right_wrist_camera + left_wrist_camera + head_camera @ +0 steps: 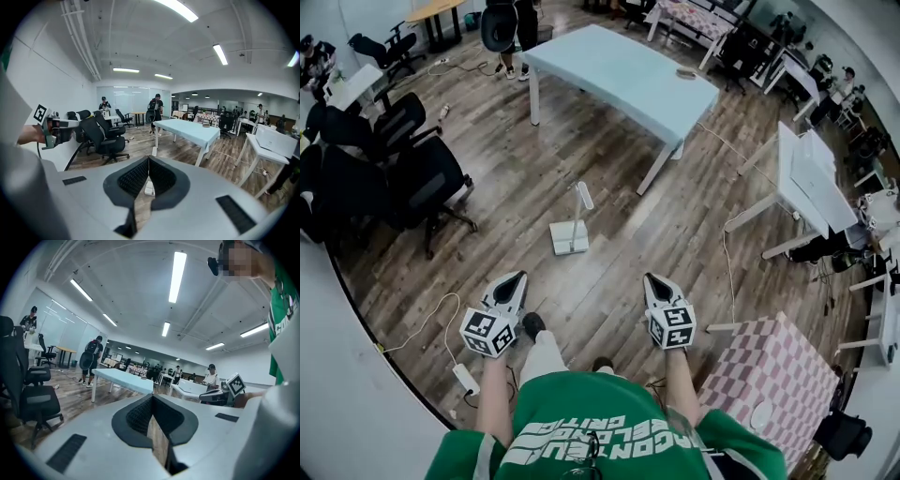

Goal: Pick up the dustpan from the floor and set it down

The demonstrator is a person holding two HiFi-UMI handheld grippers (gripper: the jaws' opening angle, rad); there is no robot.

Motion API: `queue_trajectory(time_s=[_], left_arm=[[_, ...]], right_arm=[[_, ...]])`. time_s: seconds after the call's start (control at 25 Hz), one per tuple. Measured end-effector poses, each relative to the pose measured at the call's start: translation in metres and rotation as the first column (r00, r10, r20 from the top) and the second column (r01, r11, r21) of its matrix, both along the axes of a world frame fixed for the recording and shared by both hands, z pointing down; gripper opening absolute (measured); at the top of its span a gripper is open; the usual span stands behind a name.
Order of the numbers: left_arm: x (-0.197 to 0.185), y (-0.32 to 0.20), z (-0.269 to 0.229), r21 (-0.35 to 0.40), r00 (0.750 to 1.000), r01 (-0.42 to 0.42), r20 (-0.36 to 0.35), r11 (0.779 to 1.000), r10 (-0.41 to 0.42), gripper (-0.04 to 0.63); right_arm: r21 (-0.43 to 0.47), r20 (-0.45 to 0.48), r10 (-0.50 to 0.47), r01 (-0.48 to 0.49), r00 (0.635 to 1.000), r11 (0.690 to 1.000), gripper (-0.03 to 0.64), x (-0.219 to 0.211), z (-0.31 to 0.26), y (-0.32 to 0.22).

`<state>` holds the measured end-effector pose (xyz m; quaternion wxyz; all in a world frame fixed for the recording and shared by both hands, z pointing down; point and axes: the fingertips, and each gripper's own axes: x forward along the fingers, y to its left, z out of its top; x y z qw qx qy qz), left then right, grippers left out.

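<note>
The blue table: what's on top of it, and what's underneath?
On the blue table sits one small round thing near an edge. Underneath, white legs and wooden floor; from above, the top hides most of it.

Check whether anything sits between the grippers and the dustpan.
Nothing visible. Only bare floor lies between the left gripper, the right gripper and the dustpan. The office chair stands off to the left, the table beyond the dustpan.

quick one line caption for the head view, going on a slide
Left gripper and right gripper, both shut and empty, point toward the white dustpan on the wood floor.
</note>
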<state>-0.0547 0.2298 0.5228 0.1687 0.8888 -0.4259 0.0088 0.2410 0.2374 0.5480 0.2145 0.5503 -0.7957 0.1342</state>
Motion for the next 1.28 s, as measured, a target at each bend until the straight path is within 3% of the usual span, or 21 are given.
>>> queue_trajectory(time_s=[0.32,0.88,1.28], left_arm=[[-0.063,-0.078,-0.006,0.026,0.998,-0.062,-0.03,0.998,0.063,-0.008],[-0.061,-0.133,0.002,-0.002,0.974,-0.224,-0.034,0.975,0.223,-0.008],[-0.06,-0.18,0.024,-0.031,0.965,-0.261,0.001,0.965,0.261,-0.008]], right_arm=[[0.002,-0.045,0.037,-0.037,0.998,0.999,0.009,-0.069,-0.005,-0.052],[-0.026,-0.053,0.133,-0.135,0.99,0.991,0.009,-0.091,0.004,-0.082],[-0.048,-0.031,0.123,-0.125,0.992,0.991,0.009,-0.1,0.024,-0.134]])
